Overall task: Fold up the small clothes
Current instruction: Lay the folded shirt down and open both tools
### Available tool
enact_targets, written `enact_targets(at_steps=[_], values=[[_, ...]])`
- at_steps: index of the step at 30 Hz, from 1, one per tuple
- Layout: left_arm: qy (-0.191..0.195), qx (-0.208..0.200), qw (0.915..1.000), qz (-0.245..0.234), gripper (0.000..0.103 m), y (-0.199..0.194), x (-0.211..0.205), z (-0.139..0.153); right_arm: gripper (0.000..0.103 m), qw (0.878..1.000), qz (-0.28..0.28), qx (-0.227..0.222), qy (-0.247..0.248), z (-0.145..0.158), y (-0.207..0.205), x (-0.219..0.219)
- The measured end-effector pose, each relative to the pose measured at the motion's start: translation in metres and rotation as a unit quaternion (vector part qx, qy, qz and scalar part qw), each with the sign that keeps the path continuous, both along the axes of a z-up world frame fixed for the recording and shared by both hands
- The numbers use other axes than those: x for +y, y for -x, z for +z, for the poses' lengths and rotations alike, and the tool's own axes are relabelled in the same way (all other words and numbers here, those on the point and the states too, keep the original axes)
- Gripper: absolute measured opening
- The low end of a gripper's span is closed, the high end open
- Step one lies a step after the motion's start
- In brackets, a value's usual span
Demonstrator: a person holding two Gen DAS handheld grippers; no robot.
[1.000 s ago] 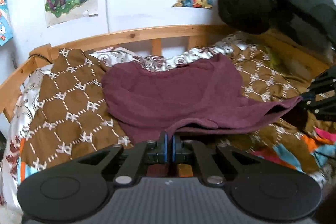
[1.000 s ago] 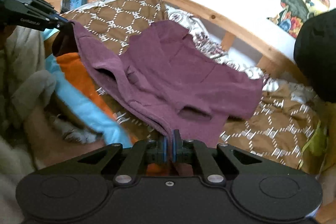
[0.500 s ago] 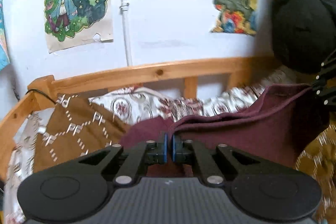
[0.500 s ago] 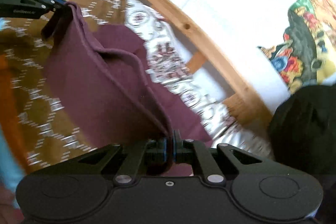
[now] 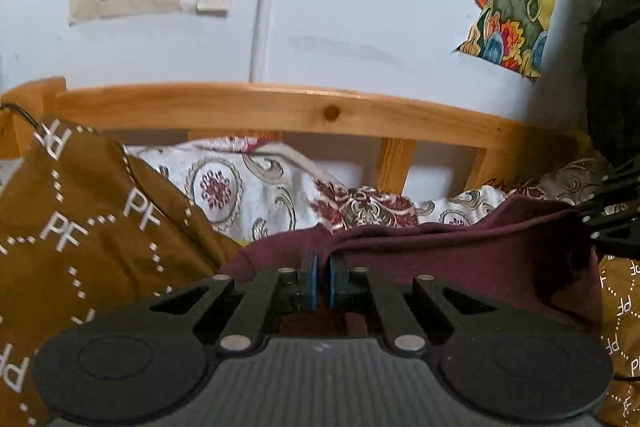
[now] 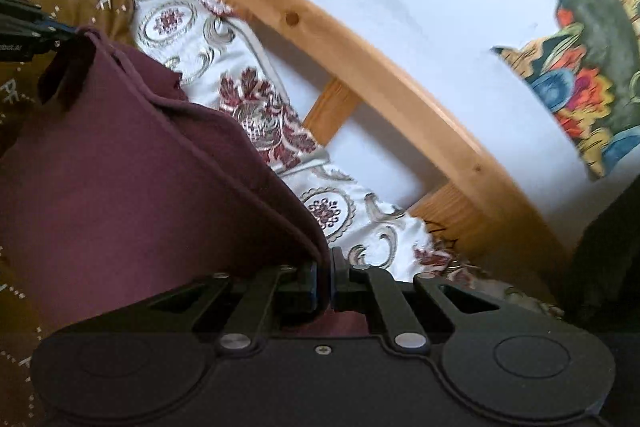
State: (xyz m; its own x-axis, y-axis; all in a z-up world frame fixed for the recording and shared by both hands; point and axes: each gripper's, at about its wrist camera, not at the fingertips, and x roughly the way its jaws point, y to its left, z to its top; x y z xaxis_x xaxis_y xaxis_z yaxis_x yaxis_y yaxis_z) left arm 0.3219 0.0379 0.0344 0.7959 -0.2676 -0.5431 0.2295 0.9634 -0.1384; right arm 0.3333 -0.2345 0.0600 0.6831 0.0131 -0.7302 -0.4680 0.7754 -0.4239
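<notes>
Maroon garment [image 5: 460, 259] stretched taut between 2 clamps, long axis running across the lower middle of the left wrist view, folded top edge facing the wooden bed rail [image 5: 280, 107]. Left hand-held gripper [image 5: 321, 281] pinched nearly closed on one corner at lower centre. Right hand-held gripper [image 6: 324, 281] likewise pinched on the opposite corner, seen at right edge. Beneath, a brown patterned blanket [image 5: 80, 227] and floral white bedding [image 5: 248, 187].
</notes>
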Motion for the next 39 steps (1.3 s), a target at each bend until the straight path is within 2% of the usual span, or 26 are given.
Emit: enact_targets(at_steps=[4, 6, 9, 12, 14, 16, 18, 22, 28, 31, 34, 36, 39], values=[[0.008, 0.005, 1.0, 0.0, 0.024, -0.005, 0.004, -0.008, 0.005, 1.0, -0.018, 0.012, 0.004, -0.023, -0.018, 0.003], [0.021, 0.007, 0.9998, -0.004, 0.028, -0.006, 0.007, -0.009, 0.005, 1.0, -0.026, 0.015, 0.003, -0.03, -0.024, 0.005], [0.041, 0.015, 0.999, -0.007, 0.045, -0.007, 0.012, -0.011, 0.006, 0.999, -0.046, 0.023, -0.008, -0.037, -0.037, 0.003], [0.038, 0.017, 0.9991, -0.011, 0.055, -0.007, 0.013, -0.011, 0.006, 0.998, -0.06, 0.033, -0.018, -0.043, -0.045, 0.001], [0.037, 0.015, 0.9991, -0.011, 0.064, -0.007, 0.014, -0.01, 0.006, 0.997, -0.065, 0.036, -0.024, -0.046, -0.048, 0.001], [0.043, 0.011, 0.999, -0.007, 0.079, -0.006, 0.017, -0.007, 0.006, 0.996, -0.07, 0.039, -0.029, -0.049, -0.051, 0.001], [0.048, 0.003, 0.9988, 0.0, 0.087, -0.004, 0.02, -0.003, 0.006, 0.996, -0.074, 0.042, -0.033, -0.052, -0.053, 0.001], [0.044, -0.001, 0.999, 0.001, 0.098, 0.0, 0.024, -0.001, 0.007, 0.994, -0.085, 0.047, -0.048, -0.054, -0.057, -0.002], [-0.005, 0.01, 0.9999, 0.012, 0.101, 0.023, 0.028, -0.012, 0.01, 0.991, -0.101, 0.048, -0.075, -0.053, -0.059, -0.008], [-0.01, 0.027, 0.9993, 0.024, 0.101, 0.027, 0.031, -0.019, 0.022, 0.989, -0.109, 0.044, -0.088, -0.052, -0.058, -0.013], [-0.023, 0.031, 0.9984, 0.041, 0.101, 0.025, 0.031, -0.023, 0.039, 0.985, -0.128, 0.034, -0.11, -0.048, -0.057, -0.022], [-0.05, 0.028, 0.9965, 0.06, 0.101, 0.023, 0.028, -0.025, 0.071, 0.982, -0.142, 0.018, -0.127, -0.044, -0.053, -0.029], [-0.088, 0.025, 0.9929, 0.076, 0.101, 0.019, 0.024, -0.031, 0.089, 0.976, -0.155, -0.005, -0.152, -0.036, -0.044, -0.037]])
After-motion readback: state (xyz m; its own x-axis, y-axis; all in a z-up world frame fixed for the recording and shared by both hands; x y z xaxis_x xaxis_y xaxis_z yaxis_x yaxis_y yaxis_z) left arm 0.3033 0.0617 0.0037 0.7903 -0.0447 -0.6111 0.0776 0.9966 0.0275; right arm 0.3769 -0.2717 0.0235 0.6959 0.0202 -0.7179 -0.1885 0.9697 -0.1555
